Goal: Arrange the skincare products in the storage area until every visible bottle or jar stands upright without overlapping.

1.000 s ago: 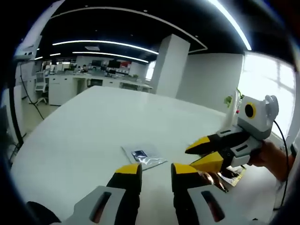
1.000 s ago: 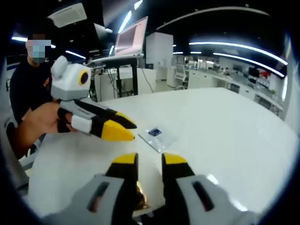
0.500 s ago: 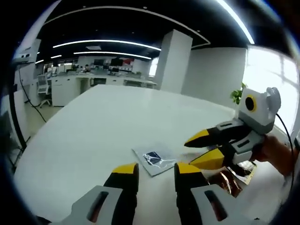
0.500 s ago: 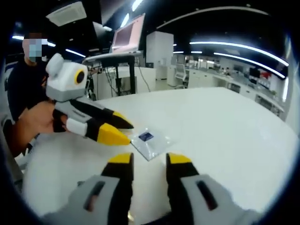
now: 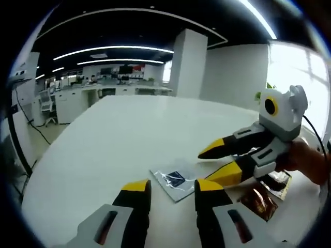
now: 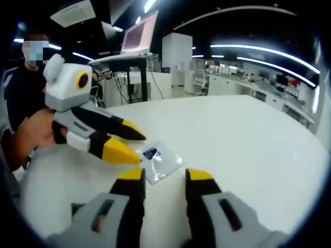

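Note:
A clear flat sachet (image 5: 176, 181) with a dark blue square lies on the white table (image 5: 124, 134), just beyond my left gripper (image 5: 171, 187), which is open and holds nothing. My right gripper (image 5: 207, 166) comes in from the right, its jaws parted, hovering over the sachet's right edge. In the right gripper view the same sachet (image 6: 158, 157) lies ahead of my open right gripper (image 6: 164, 175), and the left gripper (image 6: 138, 148) points at it from the left. Two brown foil packets (image 5: 261, 195) lie on the table under the right gripper's body.
A person's hand (image 6: 31, 137) holds the left gripper. Behind it stands a raised laptop (image 6: 138, 36) on a stand. A white pillar (image 5: 189, 62) and office desks (image 5: 93, 93) lie far beyond the table's edge.
Both views have shifted, and the sachet now sits nearer to each gripper's jaws. The brown packets show more fully in the left gripper view. Both grippers stay open.

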`<state>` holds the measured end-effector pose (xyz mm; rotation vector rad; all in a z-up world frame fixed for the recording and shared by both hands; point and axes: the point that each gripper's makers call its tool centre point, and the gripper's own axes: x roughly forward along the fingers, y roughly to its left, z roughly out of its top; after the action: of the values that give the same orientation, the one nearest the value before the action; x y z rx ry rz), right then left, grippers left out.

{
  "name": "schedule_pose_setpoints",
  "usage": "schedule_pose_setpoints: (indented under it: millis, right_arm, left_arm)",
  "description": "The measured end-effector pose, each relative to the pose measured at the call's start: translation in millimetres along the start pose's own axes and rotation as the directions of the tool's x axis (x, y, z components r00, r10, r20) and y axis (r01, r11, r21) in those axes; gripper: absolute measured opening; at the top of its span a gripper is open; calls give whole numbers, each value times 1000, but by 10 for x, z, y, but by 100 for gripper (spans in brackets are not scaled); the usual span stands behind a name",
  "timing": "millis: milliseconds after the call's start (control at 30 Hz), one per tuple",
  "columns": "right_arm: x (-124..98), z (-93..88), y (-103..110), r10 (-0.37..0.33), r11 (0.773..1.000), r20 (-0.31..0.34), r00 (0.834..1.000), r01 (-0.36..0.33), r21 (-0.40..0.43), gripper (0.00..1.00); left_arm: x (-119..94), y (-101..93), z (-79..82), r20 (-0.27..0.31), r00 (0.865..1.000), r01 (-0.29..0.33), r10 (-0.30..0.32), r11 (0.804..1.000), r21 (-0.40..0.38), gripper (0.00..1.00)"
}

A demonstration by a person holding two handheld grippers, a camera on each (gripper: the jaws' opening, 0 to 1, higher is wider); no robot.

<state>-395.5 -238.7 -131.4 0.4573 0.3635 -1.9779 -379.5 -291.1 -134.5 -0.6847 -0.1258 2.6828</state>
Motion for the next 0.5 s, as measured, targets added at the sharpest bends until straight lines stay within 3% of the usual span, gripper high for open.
schedule_pose_setpoints:
  millis: [500]
  right_arm:
    - [39,-51,-35,19,1000,-19,1000,-19,-21,30]
  left_arm:
    - [104,-19,0,-11,1000,20,-20,1000,7,33]
